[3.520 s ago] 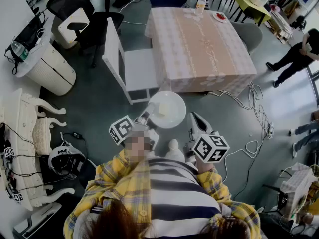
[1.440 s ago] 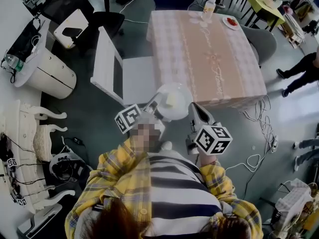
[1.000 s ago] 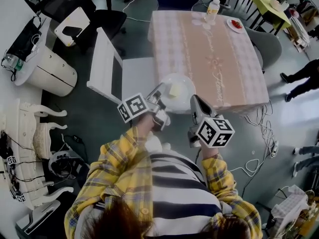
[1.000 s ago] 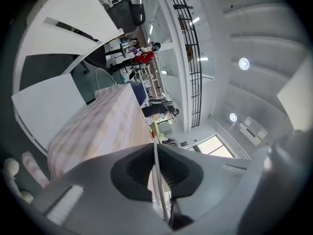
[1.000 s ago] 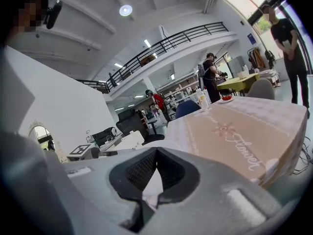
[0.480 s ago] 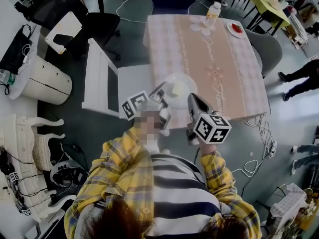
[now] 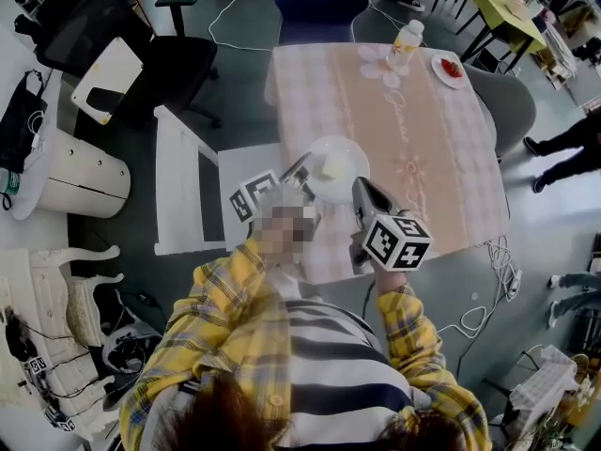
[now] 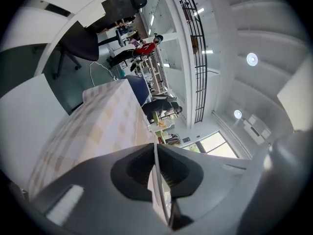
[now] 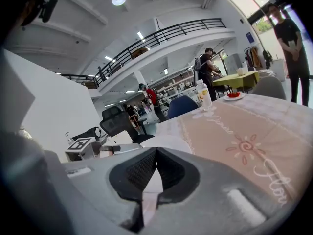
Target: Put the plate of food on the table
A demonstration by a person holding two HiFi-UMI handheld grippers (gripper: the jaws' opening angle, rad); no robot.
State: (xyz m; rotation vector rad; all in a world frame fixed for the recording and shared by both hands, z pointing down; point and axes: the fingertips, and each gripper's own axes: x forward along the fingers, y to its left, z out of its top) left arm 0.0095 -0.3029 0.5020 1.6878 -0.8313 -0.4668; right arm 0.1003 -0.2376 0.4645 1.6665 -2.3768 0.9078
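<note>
Currently, the round white plate of yellow food [image 7: 349, 150] is over the left edge of the pink-clothed table [image 7: 427, 148]; left gripper [image 7: 302, 170] and right gripper [image 7: 361, 189] each clamp its rim.

From the head view, the near rim of the plate [image 7: 335, 148] was hidden behind the left gripper [image 7: 303, 169] and the right gripper [image 7: 361, 186]. The pale yellow food [image 7: 331, 169] on it was too small to identify. In the left gripper view, only a thin edge of the plate showed between the fingers [image 8: 134, 173]. Beside the worktop [image 7: 441, 148], a person [image 7: 563, 135] was cut off by the right edge.
</note>
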